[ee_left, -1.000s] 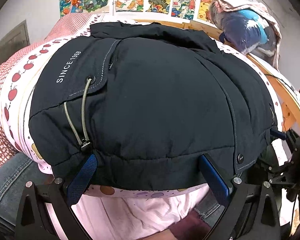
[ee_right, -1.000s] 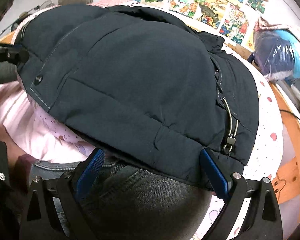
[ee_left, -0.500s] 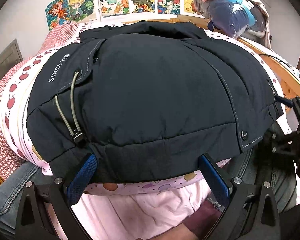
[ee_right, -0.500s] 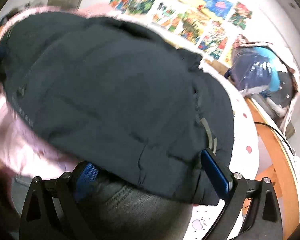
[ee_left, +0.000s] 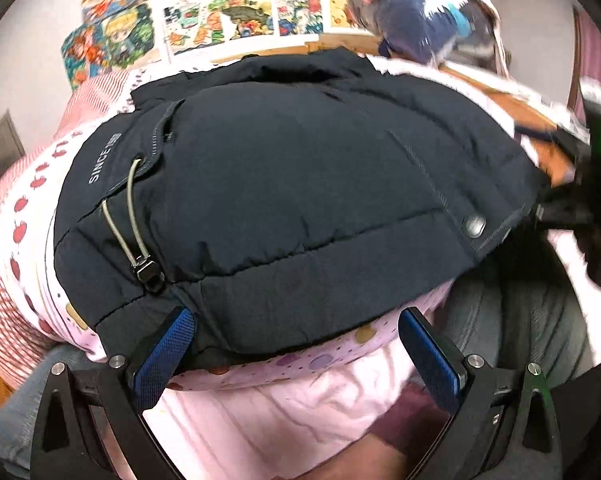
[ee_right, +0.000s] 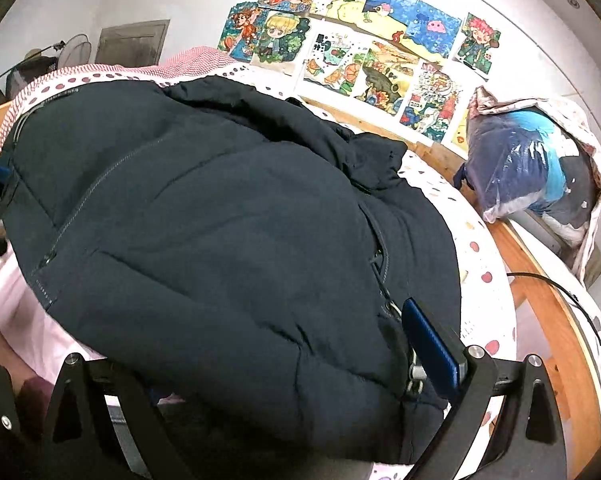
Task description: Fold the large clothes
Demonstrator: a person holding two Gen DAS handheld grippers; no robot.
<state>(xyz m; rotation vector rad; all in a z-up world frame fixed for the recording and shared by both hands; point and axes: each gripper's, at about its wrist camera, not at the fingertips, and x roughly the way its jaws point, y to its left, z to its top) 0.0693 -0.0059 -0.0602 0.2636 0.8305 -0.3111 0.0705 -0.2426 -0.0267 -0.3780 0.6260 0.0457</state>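
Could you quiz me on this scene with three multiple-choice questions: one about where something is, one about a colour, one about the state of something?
1. Where does the padded jacket lie?
A. on the bed
B. on a hanger
C. on the floor

2. What colour is the jacket?
A. red
B. dark navy
C. yellow

3. How does the left gripper stand?
A. shut on the jacket
B. shut on nothing
C. open, at the jacket's hem

Answers: 1 A, it spreads over the dotted bedsheet. 2 B, the fabric is dark navy throughout. 3 C, its blue fingers stand wide apart at the hem.
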